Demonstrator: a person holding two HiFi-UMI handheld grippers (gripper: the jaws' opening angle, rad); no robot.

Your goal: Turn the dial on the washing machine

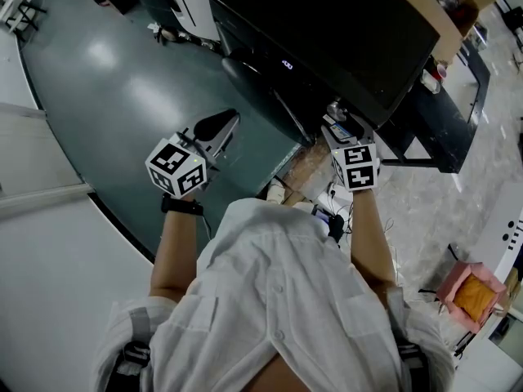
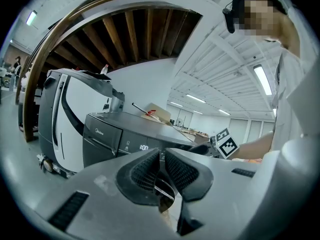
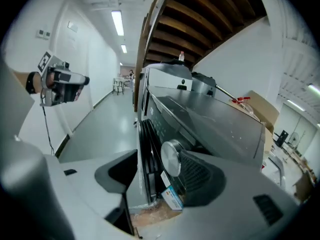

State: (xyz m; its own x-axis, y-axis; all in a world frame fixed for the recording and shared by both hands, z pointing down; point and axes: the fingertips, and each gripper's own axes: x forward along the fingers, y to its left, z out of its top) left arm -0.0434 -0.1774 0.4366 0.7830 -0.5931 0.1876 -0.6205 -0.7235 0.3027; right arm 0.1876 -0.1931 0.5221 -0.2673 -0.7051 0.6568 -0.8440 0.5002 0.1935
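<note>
Between the spread jaws of the right gripper (image 3: 156, 159) sits the dial (image 3: 170, 157), a round silver knob. It is off-centre in the gap, just beside the right-hand jaw's ribbed pad (image 3: 197, 176); whether it touches is unclear. The left-hand jaw stands apart from it, and nothing is pinched yet. The dial sticks out of the front panel of the washing machine (image 3: 210, 116), at the panel end nearest this gripper. Its flat face looks toward the left-hand jaw, so its axis runs across the gap, jaw to jaw, not along the gripper's line of sight. Judgement: the gripper lies along the panel, side-on to the knob, so closing here would likely press on the face rather than the rim. It probably needs to swing round to face the dial head-on and centre it before a twist will bite. Beyond the dial the panel and dark door run away from the gripper, with the dark lid off to its right. The left gripper (image 2: 160, 158) is pressed together on nothing. It is held out in front of the machine over the grey floor (image 1: 122, 96), well apart from the dial and off to the right gripper's left. A lit display (image 2: 143, 147) shows past its tips. The right gripper is clearly the nearer one, so the turn looks like its job.
</note>
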